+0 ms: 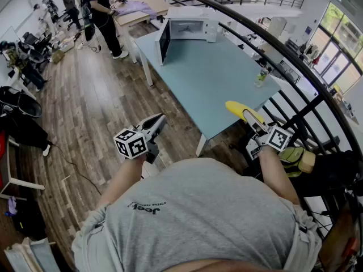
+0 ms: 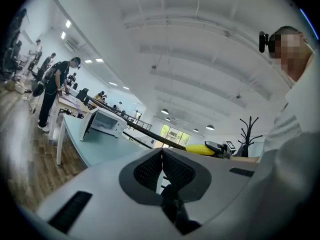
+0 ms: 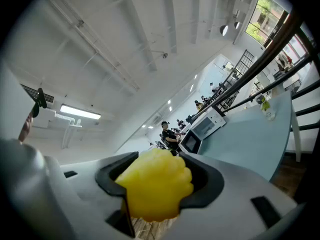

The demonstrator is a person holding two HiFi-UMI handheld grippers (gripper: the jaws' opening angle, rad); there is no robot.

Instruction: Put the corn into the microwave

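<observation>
Microwave [image 1: 187,30] stands open at the far end of the blue surface [image 1: 227,89], wood floor [image 1: 96,106] around. Fingers of the right gripper [image 1: 249,117], held level, clamp the yellow corn [image 1: 239,110] over the near corner. The left gripper [image 1: 156,124] is level too, fingers closed on nothing.

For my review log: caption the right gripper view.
Right gripper holds yellow corn; open microwave on teal table beyond.

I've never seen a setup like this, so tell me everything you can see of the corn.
The corn is a plain yellow cob with a bumpy, rounded near end; perhaps plastic. It lies level, clamped between the dark jaws of the right gripper, and sticks out forward by the table's near edge, in the air. Nothing else touches it.
</observation>
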